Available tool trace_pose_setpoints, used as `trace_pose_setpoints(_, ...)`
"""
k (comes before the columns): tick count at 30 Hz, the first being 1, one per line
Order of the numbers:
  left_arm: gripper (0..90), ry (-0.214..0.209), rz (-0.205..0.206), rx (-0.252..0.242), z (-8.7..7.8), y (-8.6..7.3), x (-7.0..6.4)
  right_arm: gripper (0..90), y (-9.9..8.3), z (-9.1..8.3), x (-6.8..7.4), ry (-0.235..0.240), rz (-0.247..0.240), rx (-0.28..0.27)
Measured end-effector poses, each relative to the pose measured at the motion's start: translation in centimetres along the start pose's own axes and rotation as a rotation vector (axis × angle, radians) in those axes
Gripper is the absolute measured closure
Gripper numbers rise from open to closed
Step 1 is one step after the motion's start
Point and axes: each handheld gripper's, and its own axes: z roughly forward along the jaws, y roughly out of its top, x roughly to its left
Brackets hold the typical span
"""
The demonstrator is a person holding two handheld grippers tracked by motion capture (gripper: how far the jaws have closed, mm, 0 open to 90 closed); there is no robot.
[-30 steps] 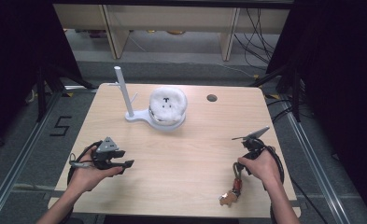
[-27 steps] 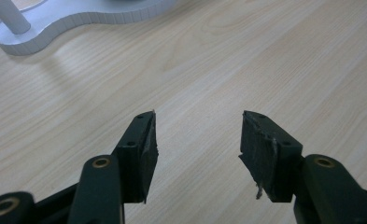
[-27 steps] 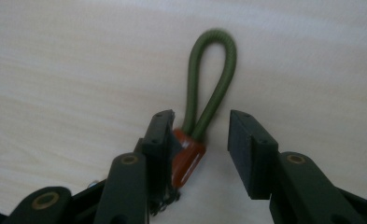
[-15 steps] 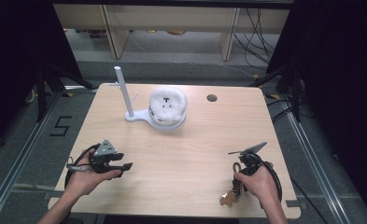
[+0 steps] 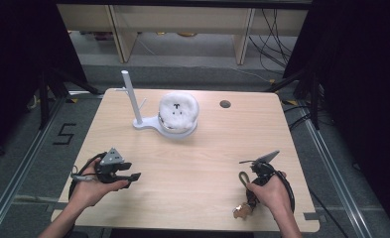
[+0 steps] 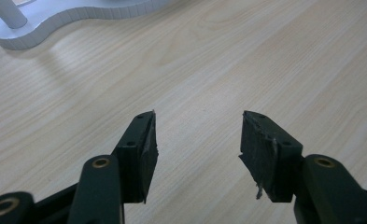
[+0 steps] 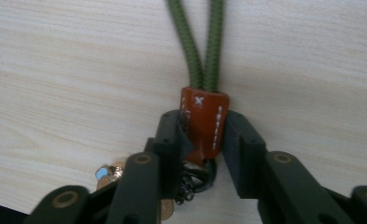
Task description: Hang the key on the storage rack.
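From above, the keychain (image 5: 245, 196) is hard to make out: a small olive loop and something brownish by the person's right hand (image 5: 272, 191), near the front right edge of the wooden table (image 5: 207, 148). The right gripper view tells far more. There the right gripper (image 7: 204, 133) has its two black jaws pressed against either side of a rust-coloured leather tab (image 7: 203, 122) with white stitching and a small white cross, and a doubled olive-green cord (image 7: 197, 42) runs up out of that tab across the tabletop. Below the tab sits a dark metal ring or clasp (image 7: 197, 179) (partly hidden by the jaws), and a gold-toned charm with a spot of blue (image 7: 107, 171) peeks out beside the left jaw. The left gripper (image 5: 128, 176), held low over the front left of the table in the high view, is well apart from the keychain; the left gripper view shows its jaws standing wide with nothing but bare wood between them, the pads (image 6: 260, 149) looking worn and frayed. Farther back stands a white stand (image 5: 138, 111) with an upright post, and a white fluffy hat (image 5: 178, 113) with a small dark face mark rests on its base.
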Motion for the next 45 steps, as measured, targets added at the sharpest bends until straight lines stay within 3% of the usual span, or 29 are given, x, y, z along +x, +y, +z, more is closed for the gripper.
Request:
trace_pose_setpoints(1, 45.2, -0.002, -0.002, 0.002, 0.0, -0.1, 0.0, 72.6, 0.0, 0.1, 0.2, -0.007, -0.007, -0.022)
trace_pose_setpoints(6, 45.2, 0.0, -0.002, 0.005, 0.0, -0.2, 0.1, 75.7, 0.1, -0.2, 0.3, -0.001, -0.029, -0.002)
trace_pose_setpoints(8, 45.3, 0.009, -0.01, -0.001, 0.1, -0.2, 0.1, 78.7, 0.1, -0.4, 0.3, 0.017, -0.056, -0.026)
trace_pose_setpoints(10, 45.2, 0.009, -0.012, -0.002, 0.1, -0.1, 0.1, 80.2, 0.1, -0.7, 0.7, 0.045, -0.043, -0.043)
trace_pose_setpoints(12, 45.3, -0.004, -0.006, 0.003, 0.0, -0.1, 0.1, 80.5, 0.1, -0.5, 0.9, 0.036, -0.061, -0.072)
trace_pose_setpoints(13, 45.3, -0.007, -0.012, -0.001, 0.0, -0.1, 0.1, 80.7, 0.2, -0.7, 1.0, 0.039, -0.069, -0.062)
trace_pose_setpoints(15, 45.3, -0.007, -0.01, 0.001, 0.0, -0.1, 0.1, 80.8, 0.1, -0.6, 1.2, 0.057, -0.079, -0.091)
trace_pose_setpoints(19, 45.3, 0.008, -0.026, -0.008, 0.0, -0.2, 0.2, 80.8, 0.3, -0.8, 2.0, 0.05, -0.093, -0.104)
trace_pose_setpoints(21, 45.3, 0.0, -0.014, -0.001, -0.2, -0.2, 0.3, 80.8, 0.7, -0.8, 2.4, 0.057, -0.126, -0.126)
trace_pose_setpoints(22, 45.3, 0.0, -0.024, -0.009, -0.2, -0.2, 0.3, 80.8, 1.0, -1.1, 3.2, 0.069, -0.113, -0.156)
trace_pose_setpoints(23, 45.3, 0.0, -0.024, -0.009, -0.2, -0.2, 0.3, 80.8, 1.0, -1.1, 3.2, 0.069, -0.113, -0.156)
trace_pose_setpoints(31, 45.3, 0.011, -0.046, -0.026, -0.2, -0.2, 0.7, 80.8, 2.8, -1.4, 7.0, 0.139, -0.186, -0.243)
trace_pose_setpoints(32, 45.3, 0.013, -0.051, -0.031, -0.2, -0.2, 0.7, 80.8, 3.5, -1.3, 8.1, 0.16, -0.26, -0.298)
trace_pose_setpoints(34, 45.3, 0.005, -0.045, -0.026, -0.4, -0.1, 0.9, 80.8, 3.7, -1.3, 8.7, 0.177, -0.26, -0.311)
trace_pose_setpoints(38, 45.3, 0.01, -0.079, -0.055, -0.3, 0.0, 0.9, 80.8, 4.8, -1.1, 11.1, 0.216, -0.308, -0.35)
trace_pose_setpoints(40, 45.3, 0.02, -0.063, -0.044, -0.4, 0.1, 1.1, 80.8, 5.4, -0.9, 12.0, 0.22, -0.336, -0.379)
trace_pose_setpoints(41, 45.3, 0.015, -0.078, -0.057, -0.4, 0.1, 1.2, 80.8, 5.9, -0.9, 12.9, 0.259, -0.362, -0.404)
trace_pose_setpoints(45, 45.3, 0.014, -0.089, -0.067, -0.4, 0.2, 1.4, 80.8, 6.6, -0.7, 14.1, 0.271, -0.413, -0.448)
